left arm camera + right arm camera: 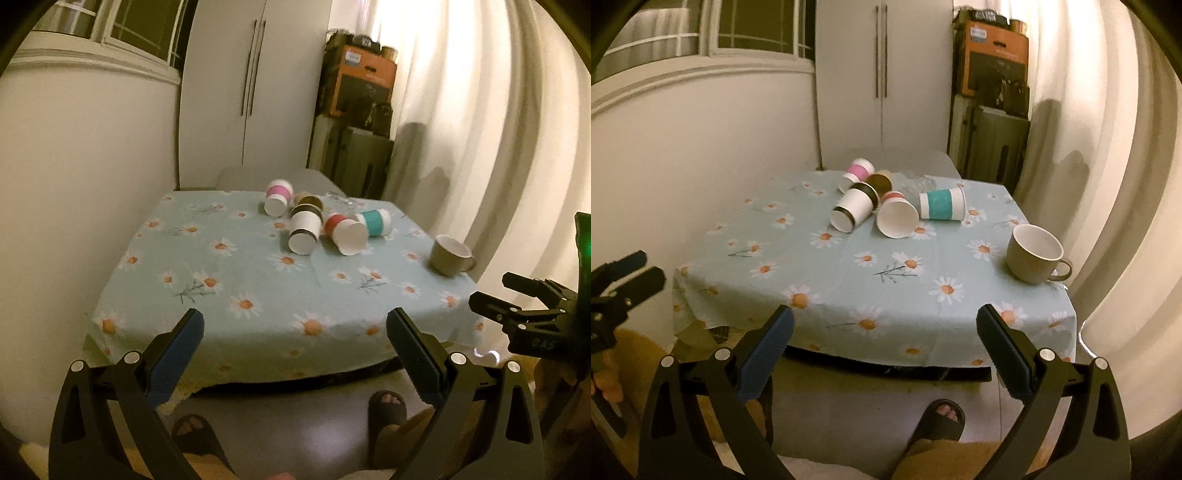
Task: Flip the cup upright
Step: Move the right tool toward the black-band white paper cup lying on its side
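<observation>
Paper cups lay tipped over in a loose cluster at the upper middle of both frames, on a table (pixel 827 291) covered by a pale blue daisy-print cloth. Farthest back was the pink-banded cup (pixel 277 196) (pixel 857 173), with a brown cup (pixel 309 201) (pixel 880 180) just beside it. In front of these lay the white cup with dark rims (pixel 304 230) (pixel 852 209), its mouth toward the camera, and touching its right side the red-banded cup (pixel 346 233) (pixel 897 218), mouth also forward. The teal-banded cup (pixel 374 222) (pixel 942 204) lay on its side just right of that one.

Well apart from the cluster, at the right edge of the table, a beige mug (pixel 451 255) (pixel 1034 254) stood upright with its handle to the right.

Both claws hung short of the table's near edge. The left gripper (pixel 295 334) had its blue-padded fingers spread wide with nothing between them, and the right gripper (pixel 885 332) was likewise spread wide and held nothing. Each showed at the side edge of the other's view. Below the table, sandalled feet (pixel 388 408) (pixel 942 419) stood on the floor.
</observation>
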Tool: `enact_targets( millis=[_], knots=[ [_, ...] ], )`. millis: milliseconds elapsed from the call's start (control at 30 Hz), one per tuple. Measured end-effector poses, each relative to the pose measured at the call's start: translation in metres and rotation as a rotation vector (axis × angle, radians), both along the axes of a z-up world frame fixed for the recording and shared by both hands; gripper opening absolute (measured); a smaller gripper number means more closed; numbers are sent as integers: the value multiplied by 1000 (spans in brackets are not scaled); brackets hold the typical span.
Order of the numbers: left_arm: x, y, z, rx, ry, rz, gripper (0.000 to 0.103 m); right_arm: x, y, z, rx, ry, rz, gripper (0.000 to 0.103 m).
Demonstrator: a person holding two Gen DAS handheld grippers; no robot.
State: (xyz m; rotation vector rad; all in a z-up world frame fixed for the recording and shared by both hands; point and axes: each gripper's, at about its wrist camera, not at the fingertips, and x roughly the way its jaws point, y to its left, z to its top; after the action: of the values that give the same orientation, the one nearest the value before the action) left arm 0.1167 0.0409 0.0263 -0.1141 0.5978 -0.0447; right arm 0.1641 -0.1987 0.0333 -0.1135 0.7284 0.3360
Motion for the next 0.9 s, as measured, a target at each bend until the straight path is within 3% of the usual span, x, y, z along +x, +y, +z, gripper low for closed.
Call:
enact_targets(
  millis=[133,233,467,733,900],
  knots=[
    [49,5,-3,-2,65,-21,96,45,2,-12,42,95,-10,98],
    [87,8,-2,-85,110,-113,96,82,5,-19,61,160,-4,98],
    [176,4,-3,-55,196,-167,96,148,5,-17,77,217,-24,98],
    [276,-8,-22,-68,398,-200,96,200,-4,-17,123,261,-2,98],
    [324,-14,-34,-61,450,-211,95,212,-10,-30,188,302,45,98]
  ],
)
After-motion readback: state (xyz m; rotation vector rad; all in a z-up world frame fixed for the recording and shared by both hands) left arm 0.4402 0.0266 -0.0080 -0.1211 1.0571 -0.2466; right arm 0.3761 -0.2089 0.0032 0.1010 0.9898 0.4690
